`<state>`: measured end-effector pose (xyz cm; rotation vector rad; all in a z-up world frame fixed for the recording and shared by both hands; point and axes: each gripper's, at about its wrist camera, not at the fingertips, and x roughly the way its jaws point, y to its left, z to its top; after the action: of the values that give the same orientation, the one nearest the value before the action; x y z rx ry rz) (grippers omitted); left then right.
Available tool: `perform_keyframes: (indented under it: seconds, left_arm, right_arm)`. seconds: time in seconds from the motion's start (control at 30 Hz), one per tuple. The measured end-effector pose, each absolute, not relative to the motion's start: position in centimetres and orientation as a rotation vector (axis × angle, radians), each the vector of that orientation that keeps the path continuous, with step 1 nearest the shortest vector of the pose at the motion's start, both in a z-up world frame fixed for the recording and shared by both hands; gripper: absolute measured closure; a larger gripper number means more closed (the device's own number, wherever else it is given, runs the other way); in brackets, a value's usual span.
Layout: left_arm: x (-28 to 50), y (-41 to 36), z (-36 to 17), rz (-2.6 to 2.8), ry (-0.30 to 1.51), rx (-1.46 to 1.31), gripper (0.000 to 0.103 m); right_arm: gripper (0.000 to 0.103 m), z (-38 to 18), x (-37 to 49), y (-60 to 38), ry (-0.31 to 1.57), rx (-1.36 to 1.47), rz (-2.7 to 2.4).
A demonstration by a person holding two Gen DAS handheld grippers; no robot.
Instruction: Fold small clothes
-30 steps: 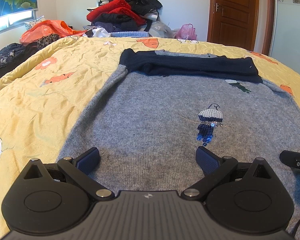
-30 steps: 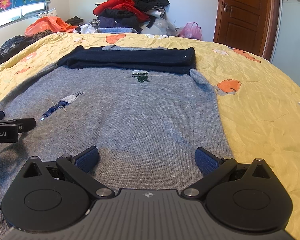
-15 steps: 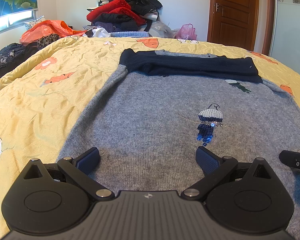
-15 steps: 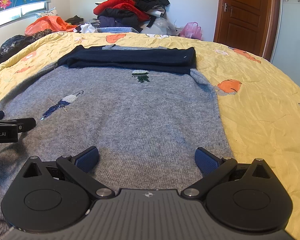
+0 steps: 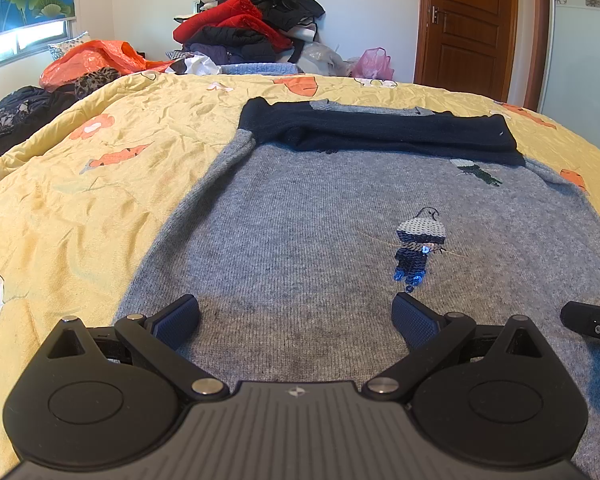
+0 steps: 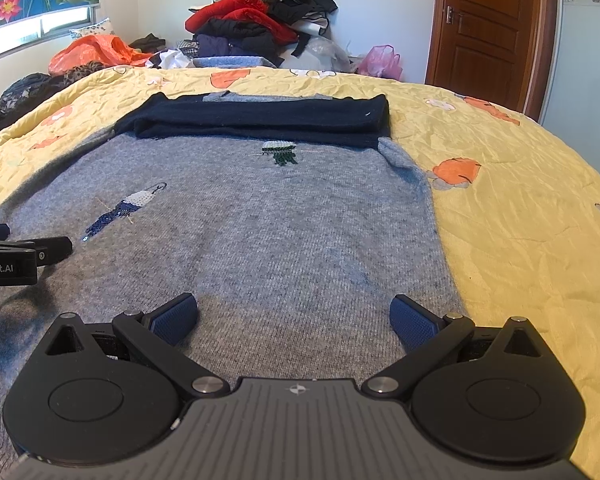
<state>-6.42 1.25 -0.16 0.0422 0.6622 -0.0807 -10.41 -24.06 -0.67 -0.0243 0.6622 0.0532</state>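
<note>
Each gripper (image 5: 296, 314) (image 6: 294, 314) is built of black plastic, with blue textured pads (image 5: 178, 320), silver screws (image 5: 204, 386) and a ribbed grey housing (image 6: 296, 428).

Left wrist view: taken low over the near left hem of the grey sweater (image 5: 300, 248), close to the knit, facing along it toward the wooden door (image 5: 472, 20). Right wrist view: taken equally low and close over the sweater's near right hem, facing the same way, door (image 6: 492, 16) at upper right. Shared field: the sweater's middle and its folded navy sleeves (image 6: 260, 120), the clothes pile (image 5: 252, 20) beyond the sweater; each view catches the other gripper at the sweater's near edge.
</note>
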Motion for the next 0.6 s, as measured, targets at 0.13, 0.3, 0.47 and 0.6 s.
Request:
perform_keyframes:
  seconds: [0.13, 0.3, 0.47, 0.6]
  left_arm:
    - [-6.4, 1.2, -0.2, -0.081, 0.662, 0.041, 0.0]
    - [-6.5, 1.3, -0.2, -0.08, 0.662, 0.044, 0.0]
    - [-6.5, 1.5, -0.2, -0.081, 0.663, 0.038, 0.0]
    - [-6.4, 1.5, -0.2, -0.08, 0.663, 0.041, 0.0]
  right_arm:
    - [0.0, -0.6, -10.6, -24.3, 0.658, -0.011, 0.057]
    - [0.001, 0.8, -13.0, -25.7, 0.608, 0.053, 0.051]
    - [0.0, 2.9, -16.8, -30.7, 0.558, 0.124, 0.034]
    - [0.001, 2.7, -17.6, -35.8, 0.732, 0.303, 0.123]
